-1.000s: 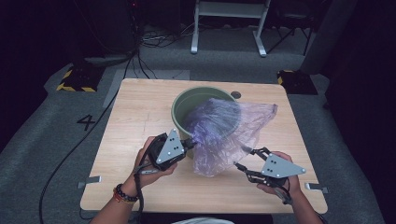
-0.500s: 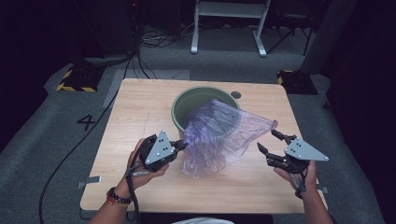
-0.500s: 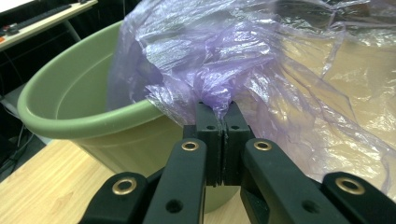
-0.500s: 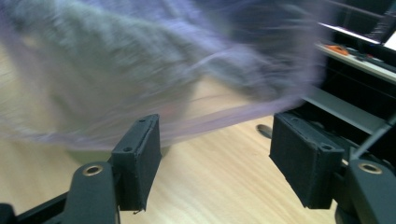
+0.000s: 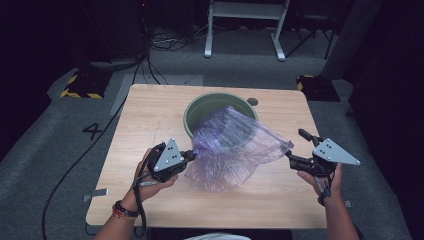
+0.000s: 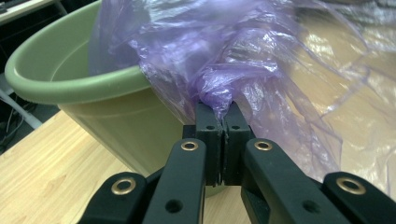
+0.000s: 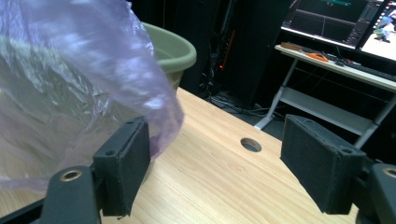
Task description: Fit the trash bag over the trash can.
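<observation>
A round cable hole (image 5: 252,101) sits in the wooden table (image 5: 150,125) at about 1 o'clock from the green bucket (image 5: 200,107), close to its rim. Beyond the table's far edge, at 12 o'clock, a white metal frame (image 5: 245,20) stands on the grey floor, and a yellow-and-black striped block (image 5: 80,87) lies off the table's corner at 10 o'clock. The bucket's near wall stands directly behind the bag on the left side, so the film drapes over its rim.

The purple plastic bag (image 5: 232,147) lies half in the bucket and half spread on the table toward 5 o'clock of it. The left gripper (image 5: 192,154), at 7 o'clock from the bucket, is held low with its jaws pointing to 3 o'clock; in the left gripper view they are pressed together on a bunched fold of the bag (image 6: 219,88). The right gripper (image 5: 295,147), at 4 o'clock from the bucket, points to 9 o'clock, its jaws spread wide; one pad sits just beside the bag's edge (image 7: 154,107) without clamping it.

Compared with half a second ago, the right gripper has drawn slightly farther toward 3 o'clock and the bag's right corner has sagged lower; the left gripper keeps its grip in much the same place.
</observation>
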`<state>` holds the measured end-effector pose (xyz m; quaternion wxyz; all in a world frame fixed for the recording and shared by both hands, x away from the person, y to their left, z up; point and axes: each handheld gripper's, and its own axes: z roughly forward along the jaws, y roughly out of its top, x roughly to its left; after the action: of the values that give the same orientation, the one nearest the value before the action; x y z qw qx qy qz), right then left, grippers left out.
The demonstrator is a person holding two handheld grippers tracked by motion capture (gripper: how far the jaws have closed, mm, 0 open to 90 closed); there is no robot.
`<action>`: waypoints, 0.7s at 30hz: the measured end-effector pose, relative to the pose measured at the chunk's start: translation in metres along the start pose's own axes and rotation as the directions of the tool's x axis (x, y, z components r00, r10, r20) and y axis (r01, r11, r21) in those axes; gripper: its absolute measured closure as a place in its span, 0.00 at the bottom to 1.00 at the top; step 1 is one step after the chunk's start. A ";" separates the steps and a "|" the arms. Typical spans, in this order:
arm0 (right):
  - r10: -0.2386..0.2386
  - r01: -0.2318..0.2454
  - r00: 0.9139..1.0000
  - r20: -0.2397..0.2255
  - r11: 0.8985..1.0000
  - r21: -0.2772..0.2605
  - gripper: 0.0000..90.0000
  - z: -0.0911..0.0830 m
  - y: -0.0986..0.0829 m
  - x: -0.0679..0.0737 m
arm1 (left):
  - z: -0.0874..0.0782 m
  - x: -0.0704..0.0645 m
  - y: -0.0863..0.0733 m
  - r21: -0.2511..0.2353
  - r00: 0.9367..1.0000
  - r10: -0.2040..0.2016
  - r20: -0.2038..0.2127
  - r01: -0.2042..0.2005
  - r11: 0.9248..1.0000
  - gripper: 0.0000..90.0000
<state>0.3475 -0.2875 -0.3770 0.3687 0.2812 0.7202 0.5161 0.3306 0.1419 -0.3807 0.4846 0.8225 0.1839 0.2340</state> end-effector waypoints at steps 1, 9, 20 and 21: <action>0.002 -0.002 1.000 -0.003 1.000 -0.003 0.28 0.001 0.001 0.000 | 0.000 0.000 0.000 0.000 1.000 -0.003 0.001 0.003 1.000 0.98; -0.076 0.074 0.995 -0.070 0.997 -0.031 0.63 0.013 0.010 0.009 | -0.002 0.002 -0.004 0.004 1.000 -0.003 -0.003 0.003 1.000 0.91; -0.115 0.114 0.987 -0.108 0.993 -0.019 1.00 0.015 0.013 0.016 | -0.020 0.000 -0.015 -0.016 0.998 -0.059 -0.014 0.059 0.998 0.21; -0.114 0.112 0.988 -0.107 0.994 -0.016 1.00 0.015 0.013 0.017 | -0.023 -0.001 -0.016 -0.012 0.998 -0.059 -0.018 0.059 0.998 0.19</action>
<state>0.3507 -0.2624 -0.3718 0.3593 0.2098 0.7512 0.5124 0.3150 0.1653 -0.3855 0.4945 0.8117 0.2111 0.2280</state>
